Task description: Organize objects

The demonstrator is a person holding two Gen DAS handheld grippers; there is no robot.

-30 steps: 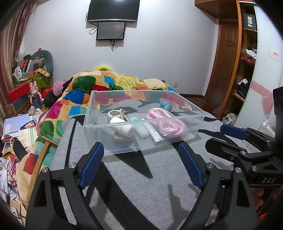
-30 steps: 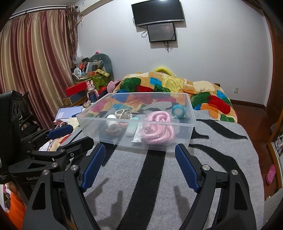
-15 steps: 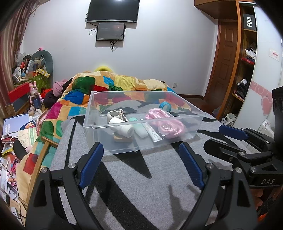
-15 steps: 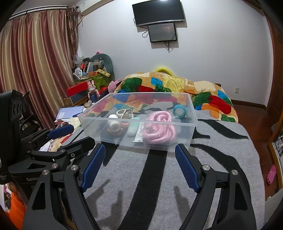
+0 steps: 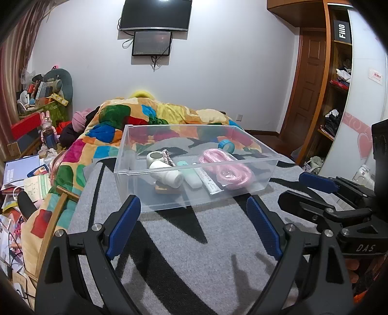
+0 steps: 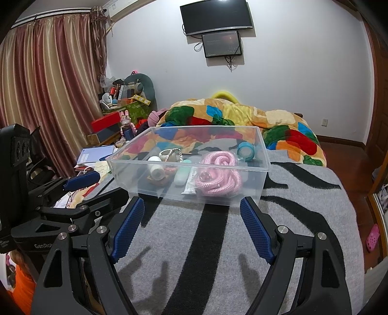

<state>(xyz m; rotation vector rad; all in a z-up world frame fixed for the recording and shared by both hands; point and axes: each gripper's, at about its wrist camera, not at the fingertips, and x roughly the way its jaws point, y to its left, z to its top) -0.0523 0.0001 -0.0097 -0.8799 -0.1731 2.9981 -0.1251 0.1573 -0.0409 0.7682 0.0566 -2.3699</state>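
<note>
Clear bin w/ pink rope etc sits on the striped blanket, just ahead of both tongs. Left gripper and right gripper both spread wide, holding nothing.

A lived-in home bedroom: a bed under a patchwork quilt, striped curtains, a wall-mounted television, and a wardrobe (shelves stuffed with clothes).
</note>
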